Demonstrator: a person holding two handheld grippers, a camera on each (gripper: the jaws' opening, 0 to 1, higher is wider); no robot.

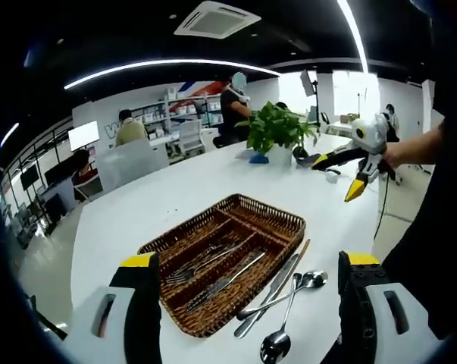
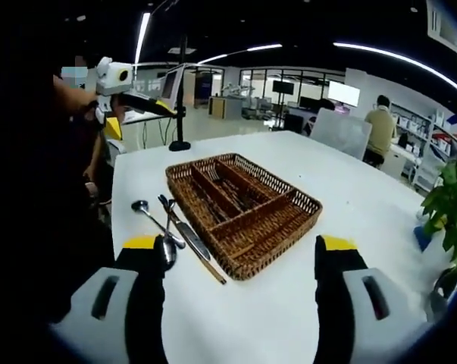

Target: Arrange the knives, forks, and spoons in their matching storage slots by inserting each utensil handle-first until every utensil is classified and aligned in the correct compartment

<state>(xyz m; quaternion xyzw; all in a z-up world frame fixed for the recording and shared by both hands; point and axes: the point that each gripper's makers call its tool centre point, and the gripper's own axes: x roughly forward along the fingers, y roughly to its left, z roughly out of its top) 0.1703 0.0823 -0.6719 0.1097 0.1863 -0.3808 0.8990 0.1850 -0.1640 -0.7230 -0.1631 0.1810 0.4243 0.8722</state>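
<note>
A brown wicker cutlery basket [image 1: 295,224] [image 2: 313,205] with long slots lies on the white table [image 1: 175,197]. Forks and knives [image 1: 209,265] rest inside its slots. Beside it on the table lie a knife [image 1: 280,282] [image 2: 189,236] and two spoons [image 1: 277,346] [image 2: 141,206]. My left gripper [image 1: 248,259] is open, hovering in front of the basket with nothing between its jaws. My right gripper [image 2: 239,243] is also open and empty, over the opposite side of the basket. Each gripper appears in the other's view, held up by a hand [image 1: 336,176] [image 2: 141,102].
A potted green plant [image 1: 277,129] [image 2: 449,208] stands at one end of the table beside a blue object [image 1: 258,158]. A black stand [image 2: 181,144] sits at the other end. People sit at desks behind. The person's dark sleeve [image 2: 54,212] hangs close by.
</note>
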